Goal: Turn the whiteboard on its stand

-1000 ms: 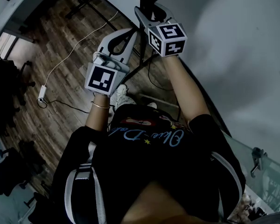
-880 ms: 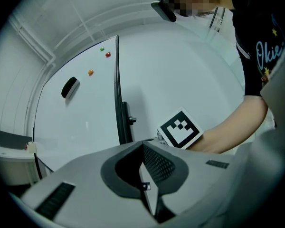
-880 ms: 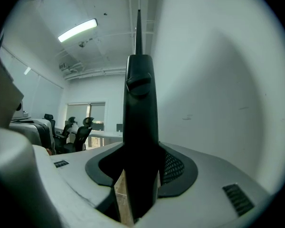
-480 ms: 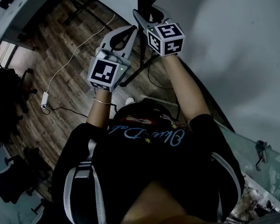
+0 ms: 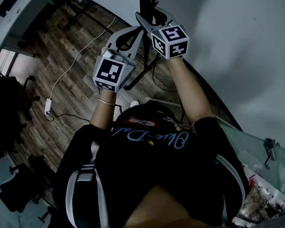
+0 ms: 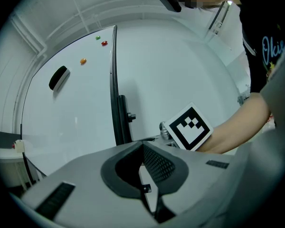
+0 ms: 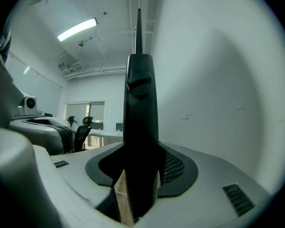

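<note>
Jaws of your right gripper (image 7: 140,148) are clamped on the black post (image 7: 141,103). It stands upright between the pads and fills the gap from side to side. Your left gripper (image 6: 142,144) has its jaws closed tip to tip, with nothing between them. It sits just left of the right one, pointing toward the same post; whether it touches the post cannot be told.

From your left gripper view, the post carries a small knob (image 6: 131,115) on its side. A thin black frame runs straight up from it along the edge of the whiteboard (image 6: 71,122). The board spreads to the left of the post, and you see its face at a slant. On that face sit a dark eraser (image 6: 58,77) near the upper left and three small magnets (image 6: 83,61), orange, red and green, toward the top corner. From your right gripper view the board is edge-on, a narrow blade rising above the post.

A pale wall (image 5: 237,42) stands to the right of the post, close behind your right arm. Below your hands is wooden floor (image 5: 61,46), with a white cable (image 5: 72,65) trailing across it.
</note>
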